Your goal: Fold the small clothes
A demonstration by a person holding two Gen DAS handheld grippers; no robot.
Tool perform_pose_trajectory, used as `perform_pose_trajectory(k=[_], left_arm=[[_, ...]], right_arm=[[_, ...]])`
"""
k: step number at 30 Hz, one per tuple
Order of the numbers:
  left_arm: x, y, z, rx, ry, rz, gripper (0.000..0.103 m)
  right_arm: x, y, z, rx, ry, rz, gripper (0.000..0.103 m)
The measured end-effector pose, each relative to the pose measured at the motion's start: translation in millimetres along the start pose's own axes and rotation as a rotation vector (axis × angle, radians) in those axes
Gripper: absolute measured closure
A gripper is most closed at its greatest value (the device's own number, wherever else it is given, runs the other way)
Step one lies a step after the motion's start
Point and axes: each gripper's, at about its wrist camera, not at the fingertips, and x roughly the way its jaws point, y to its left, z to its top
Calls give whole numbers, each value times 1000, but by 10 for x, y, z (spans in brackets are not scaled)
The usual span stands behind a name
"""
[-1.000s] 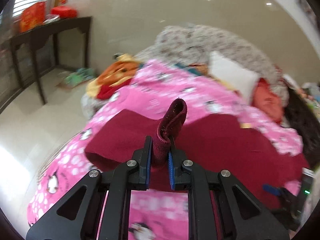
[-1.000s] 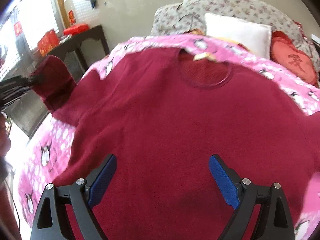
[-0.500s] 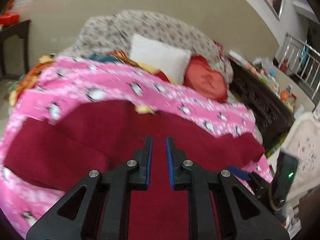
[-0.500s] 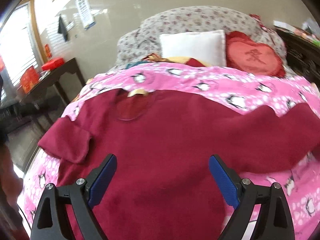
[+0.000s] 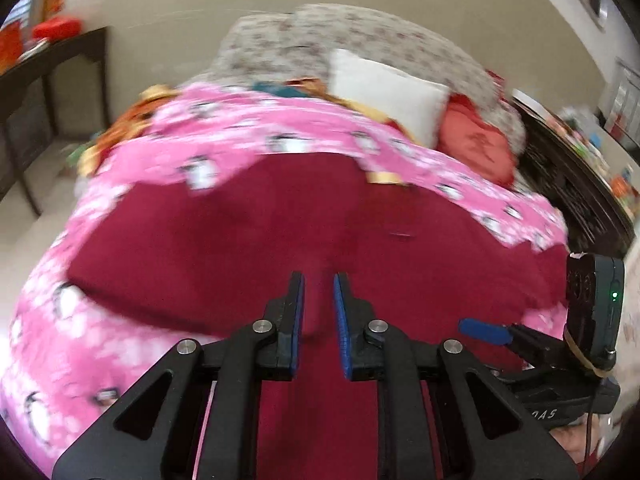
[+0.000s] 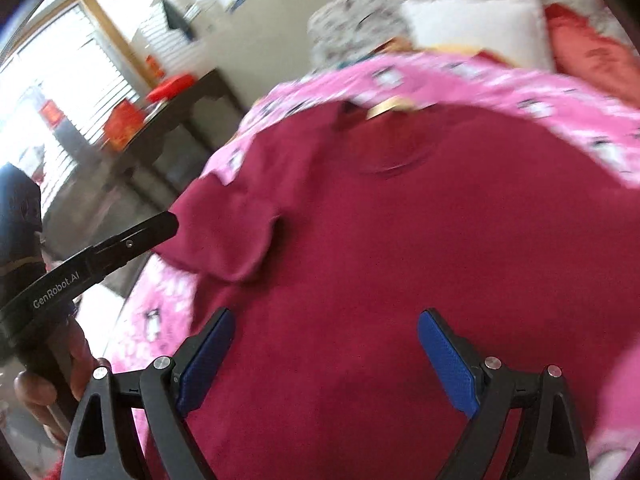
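One dark red sweater [image 5: 248, 240] lies spread flat across the middle of both views, on a bed covered by one pink blanket [image 5: 80, 344] printed with penguins. Its round neckline sits toward the top centre of the right wrist view, with a small tan label just above it, too blurred to read. One sleeve [image 6: 228, 228] is folded in over the body at the left centre of that view.

Two grippers show. The left gripper [image 5: 319, 312], bottom centre of its own view, has its jaws drawn close with a narrow gap and nothing between them. The right gripper [image 6: 325, 356], at the bottom of its view, has its jaws spread wide above the sweater's lower part, holding nothing.

In the right wrist view the left gripper's black arm enters from the left edge and bears the white lettering "GenRobot.AI". In the left wrist view the right gripper's body at the lower right shows "OAS", partly cut off.

At the head of the bed, upper right, stand one white pillow [image 5: 384, 96] and one red cushion [image 5: 476, 144] against a flowered quilt [image 5: 340, 36]. One dark side table [image 5: 52, 72] stands at the upper left against a beige wall, with red boxes on top.
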Motion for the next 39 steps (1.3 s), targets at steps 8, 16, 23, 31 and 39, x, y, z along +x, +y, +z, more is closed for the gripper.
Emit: perform_pose_trajectory(k=[8,16,23,31,39], left_arm=[[-160,877,-125,-175,-35,68,61],[-216,1054,-211,-203,-28,95,61],[-375,1079,-104,-243,-84,81,61],[-142,902,-25,-195,-46,87,59],[429,684,116,-190,41,29,57]], right_arm=[[840,311,259,2,58,-5,11],[784,458,440,-70,-74,-48,98],[-537,440,654,-184,-360,-115,98],[-1315,-556,431,-78,-395,-447,98],[-966,-1011,255,-6,-271,-410,98]])
